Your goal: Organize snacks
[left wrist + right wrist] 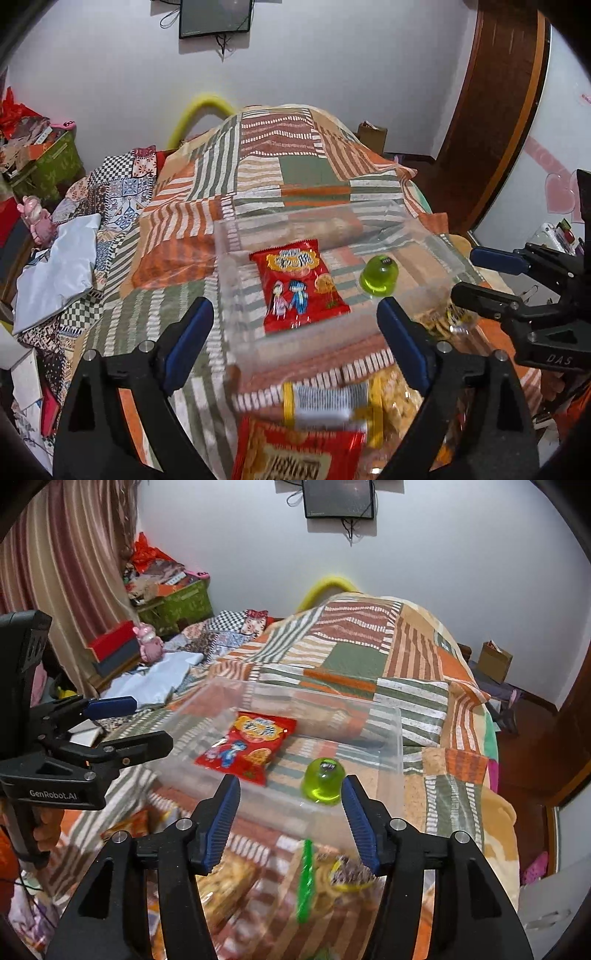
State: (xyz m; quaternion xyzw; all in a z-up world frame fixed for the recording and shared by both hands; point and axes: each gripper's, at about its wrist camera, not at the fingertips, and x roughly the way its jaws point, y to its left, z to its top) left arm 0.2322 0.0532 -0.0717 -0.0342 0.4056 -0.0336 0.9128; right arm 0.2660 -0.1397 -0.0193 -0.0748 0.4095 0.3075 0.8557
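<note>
A clear plastic bin [221, 266] [399, 746] stands on the patchwork blanket. In it lie a red cartoon snack packet [299, 288] [247, 749] and a green jelly cup [378, 275] [324, 781], apart from each other. My left gripper [293, 314] [152, 722] hovers above the bin's near side, open and holding nothing. My right gripper [291, 782] [463, 272] is open too, raised over the near wall close to the jelly cup without touching it. Loose snacks lie in front of the bin: a red packet [299, 454], a yellow-edged packet [328, 402], a green-edged packet [306, 878] and a cookie pack [225, 882].
The blanket [295, 173] covers a bed that runs back to the white wall. At the left are a white bag [59, 269], a pink toy [149, 644] and a green crate [177, 603] of clutter. A cardboard box [495, 661] and a brown door [491, 122] are at the right.
</note>
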